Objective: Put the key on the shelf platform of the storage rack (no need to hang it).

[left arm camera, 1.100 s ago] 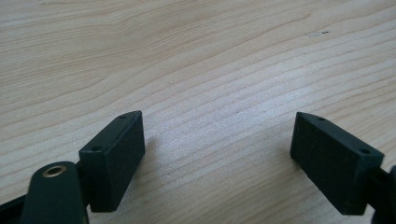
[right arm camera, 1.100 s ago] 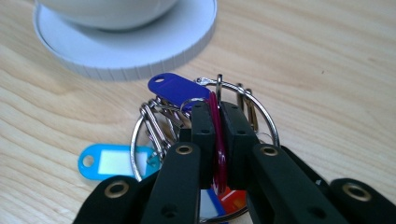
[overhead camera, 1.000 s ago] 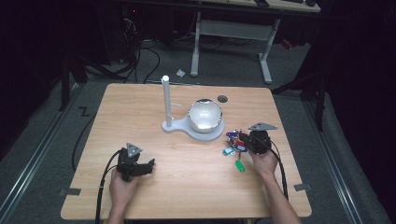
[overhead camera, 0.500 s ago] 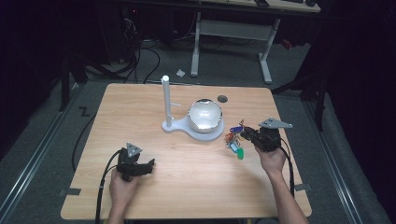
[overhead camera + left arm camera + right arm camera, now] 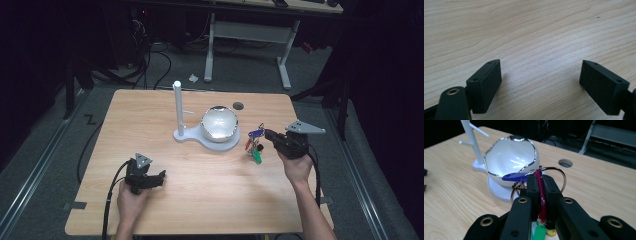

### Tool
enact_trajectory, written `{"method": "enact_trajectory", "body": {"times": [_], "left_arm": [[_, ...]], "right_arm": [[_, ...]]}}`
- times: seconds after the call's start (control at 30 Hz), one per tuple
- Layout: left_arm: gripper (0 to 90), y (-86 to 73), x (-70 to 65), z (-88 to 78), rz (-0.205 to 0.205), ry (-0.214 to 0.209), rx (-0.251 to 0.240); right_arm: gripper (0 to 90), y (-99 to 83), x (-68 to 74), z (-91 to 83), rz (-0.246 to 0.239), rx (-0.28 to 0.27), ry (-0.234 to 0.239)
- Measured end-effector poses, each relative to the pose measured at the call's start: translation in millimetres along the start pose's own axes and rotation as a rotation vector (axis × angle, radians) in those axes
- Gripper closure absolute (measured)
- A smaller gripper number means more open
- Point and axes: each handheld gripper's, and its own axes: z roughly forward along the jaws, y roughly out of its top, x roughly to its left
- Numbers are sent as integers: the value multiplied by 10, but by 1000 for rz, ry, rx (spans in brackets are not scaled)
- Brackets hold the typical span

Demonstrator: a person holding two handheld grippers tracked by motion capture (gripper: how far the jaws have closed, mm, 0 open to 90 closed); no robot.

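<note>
Right gripper view: right tongs point(image 5: 541, 195) clamped tight on the key bunch point(image 5: 540, 192), held clear of the worktop point(image 5: 210, 200) beside the white bowl point(image 5: 219, 124), so pickup looks done and placement left; left tongs point(image 5: 541, 82) wide open, empty, low over the worktop.

On my high view I see a light wooden desk point(image 5: 150, 115) with a round cable hole point(image 5: 238, 106) near its far edge, upper centre of the frame. Left of centre, a white peg stand point(image 5: 177, 107) rises upright from a flat white base, which also carries a glossy white bowl point(image 5: 219, 123) just beside the post. Beyond the desk, top of the frame, stands a second table on white legs point(image 5: 282, 65), with dark cables point(image 5: 150, 65) on the grey floor at upper left.
</note>
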Motion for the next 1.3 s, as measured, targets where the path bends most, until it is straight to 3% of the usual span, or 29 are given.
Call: {"method": "enact_trajectory", "body": {"times": [0.47, 1.3], "left_arm": [[182, 1, 0, -1, 0, 1, 1], [182, 0, 0, 0, 0, 0, 0]], "right_arm": [[858, 233, -38, -202, 8, -55, 33], [857, 633, 42, -222, -34, -71, 89]]}}
